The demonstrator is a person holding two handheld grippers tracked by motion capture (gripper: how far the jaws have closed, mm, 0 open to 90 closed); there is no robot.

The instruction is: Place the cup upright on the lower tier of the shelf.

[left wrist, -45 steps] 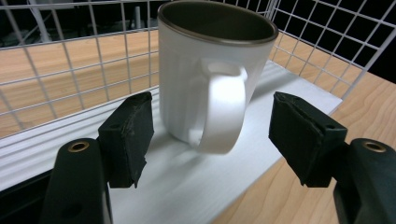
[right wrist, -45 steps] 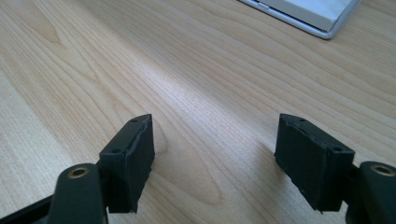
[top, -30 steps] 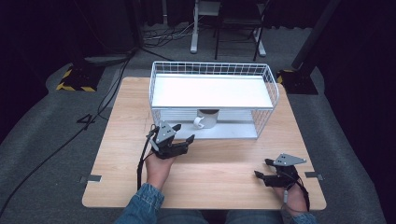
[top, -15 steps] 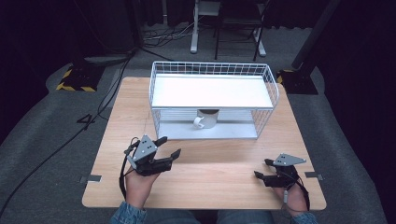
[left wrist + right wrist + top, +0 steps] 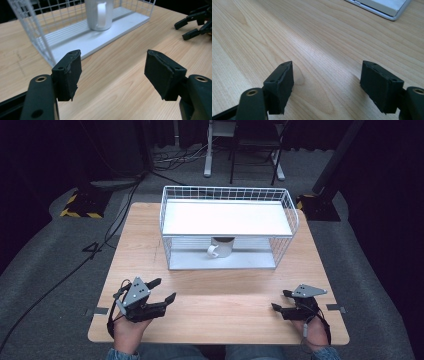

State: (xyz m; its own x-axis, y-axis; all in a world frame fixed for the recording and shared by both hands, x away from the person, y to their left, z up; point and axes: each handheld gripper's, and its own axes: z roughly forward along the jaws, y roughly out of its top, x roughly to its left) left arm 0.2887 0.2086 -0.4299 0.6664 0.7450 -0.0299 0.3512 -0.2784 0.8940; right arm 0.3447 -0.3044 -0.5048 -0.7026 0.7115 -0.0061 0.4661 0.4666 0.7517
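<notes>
We hold two black grippers. The left gripper [image 5: 160,292] carries a grey three-cornered plate with dark dots on top, and thin black cables loop beside it; the right gripper [image 5: 280,302] bears the same plate. Each jaw ends in a worn black pad [image 5: 71,72] with brass-ringed screw holes behind. Blue denim sleeves [image 5: 120,354] cover our wrists.

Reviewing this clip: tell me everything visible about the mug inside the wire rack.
The mug is white, glossy and ceramic-looking, with a looped handle that faces the person's side of the table. It stands upright on the lower shelf of the white wire rack, near the shelf's middle and tucked under the upper shelf, which hides its rim. Nothing else touches it; both grippers are far off, near the table's front edge.
</notes>
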